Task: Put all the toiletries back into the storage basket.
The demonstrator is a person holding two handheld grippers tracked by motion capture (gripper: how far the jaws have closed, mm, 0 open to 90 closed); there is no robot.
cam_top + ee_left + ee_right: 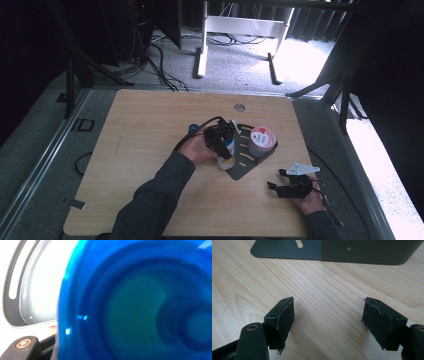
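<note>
The dark metal rack point(243, 167) lies near the middle of the tabletop point(140, 145), with bare wood to the left of it and a narrower strip toward the right edge. In the rack's far end stands a cup with a pink-and-white lid point(261, 140), just beside the left gripper point(222, 142) on its right.

The left gripper's fingers are closed around a blue-topped container point(228, 150), grasping it over the near end of the rack; in the left gripper view the blue surface point(135, 307) sits right up against the camera, blurred, with the rack's pale curved rim point(25, 290) to its left. Whether the container's base touches the rack I cannot tell.

The right gripper point(290, 185) rests low over the tabletop near the right front edge, well apart from the rack. Its fingers point(283, 315) stand released, bare wood between them, and the rack's wall point(372, 251) lies ahead of them.
</note>
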